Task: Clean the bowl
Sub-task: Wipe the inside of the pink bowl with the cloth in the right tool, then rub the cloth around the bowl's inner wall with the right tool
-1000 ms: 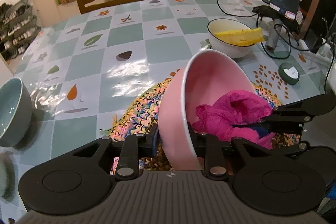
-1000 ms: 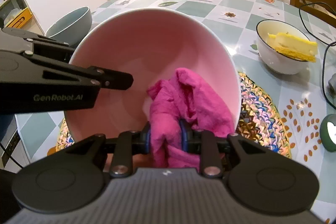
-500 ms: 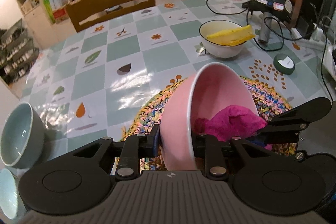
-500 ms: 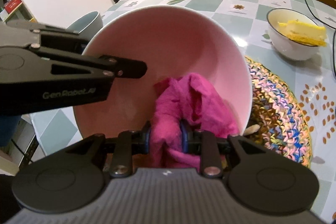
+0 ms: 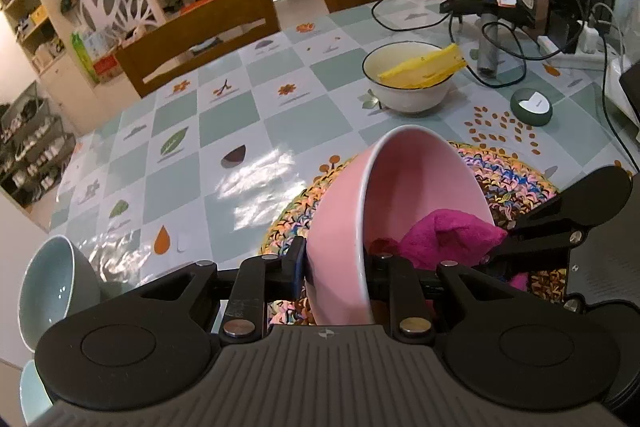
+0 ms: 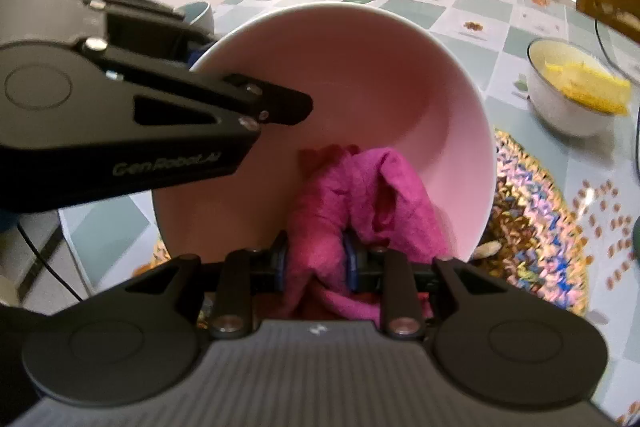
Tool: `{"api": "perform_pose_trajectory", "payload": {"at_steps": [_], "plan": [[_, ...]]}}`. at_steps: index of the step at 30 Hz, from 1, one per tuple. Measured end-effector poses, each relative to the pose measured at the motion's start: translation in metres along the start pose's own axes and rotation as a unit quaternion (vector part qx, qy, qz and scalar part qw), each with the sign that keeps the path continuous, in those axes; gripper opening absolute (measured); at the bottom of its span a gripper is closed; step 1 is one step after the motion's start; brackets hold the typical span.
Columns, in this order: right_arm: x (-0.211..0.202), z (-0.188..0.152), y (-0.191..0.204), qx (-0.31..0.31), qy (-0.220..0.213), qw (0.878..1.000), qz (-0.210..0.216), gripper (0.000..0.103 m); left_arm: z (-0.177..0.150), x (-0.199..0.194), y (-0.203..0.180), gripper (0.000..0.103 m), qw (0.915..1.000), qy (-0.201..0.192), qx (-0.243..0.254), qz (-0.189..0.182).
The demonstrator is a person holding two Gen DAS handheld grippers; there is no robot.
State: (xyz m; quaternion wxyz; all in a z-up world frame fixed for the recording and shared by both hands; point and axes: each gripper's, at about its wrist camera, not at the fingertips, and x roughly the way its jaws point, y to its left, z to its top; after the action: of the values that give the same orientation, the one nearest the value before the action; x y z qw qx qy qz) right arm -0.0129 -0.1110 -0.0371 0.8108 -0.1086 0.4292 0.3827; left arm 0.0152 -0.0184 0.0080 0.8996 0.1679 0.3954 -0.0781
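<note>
Pink bowl tilted on its side over woven mat, both grippers engaged.
L gripper point(image 5: 336, 267): jaws narrow, pinching pink bowl point(image 5: 404, 187) rim at 6 o'clock. R gripper point(image 6: 316, 263): jaws narrow, clamping magenta cloth point(image 6: 360, 195) inside bowl, over woven mat point(image 5: 516, 179) on bench point(image 5: 240, 131).

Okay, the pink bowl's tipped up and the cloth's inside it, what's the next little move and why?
Probably sweep the magenta cloth up the far wall: the right tongs pinch it low by the near rim of the pink bowl, which the left tongs hold tilted.
</note>
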Motion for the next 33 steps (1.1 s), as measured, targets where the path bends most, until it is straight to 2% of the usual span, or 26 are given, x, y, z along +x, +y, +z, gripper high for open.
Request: {"api": "perform_pose_trajectory", "payload": {"at_steps": [10,20,26,28,33], "plan": [[-0.001,-0.006,0.006,-0.073,-0.001,0.996,-0.054,0.027,-0.002,-0.003,-0.017,0.024,0.9966,-0.027,0.076,0.013],[-0.011,-0.011,0.01,-0.133,-0.044,0.983,-0.115,0.026,-0.005,-0.001,-0.015,0.024,0.9951,-0.025,0.095,0.014],[-0.022,-0.016,0.024,-0.205,-0.092,0.964,-0.144,0.025,-0.007,-0.001,-0.014,0.025,0.9941,-0.031,0.104,0.01],[-0.026,-0.019,0.032,-0.246,-0.11,0.951,-0.152,0.024,-0.007,-0.002,-0.016,0.025,0.9933,-0.036,0.11,0.009],[-0.038,-0.024,0.037,-0.291,-0.132,0.936,-0.147,0.024,-0.006,-0.003,-0.018,0.025,0.992,-0.041,0.119,0.008]]}}
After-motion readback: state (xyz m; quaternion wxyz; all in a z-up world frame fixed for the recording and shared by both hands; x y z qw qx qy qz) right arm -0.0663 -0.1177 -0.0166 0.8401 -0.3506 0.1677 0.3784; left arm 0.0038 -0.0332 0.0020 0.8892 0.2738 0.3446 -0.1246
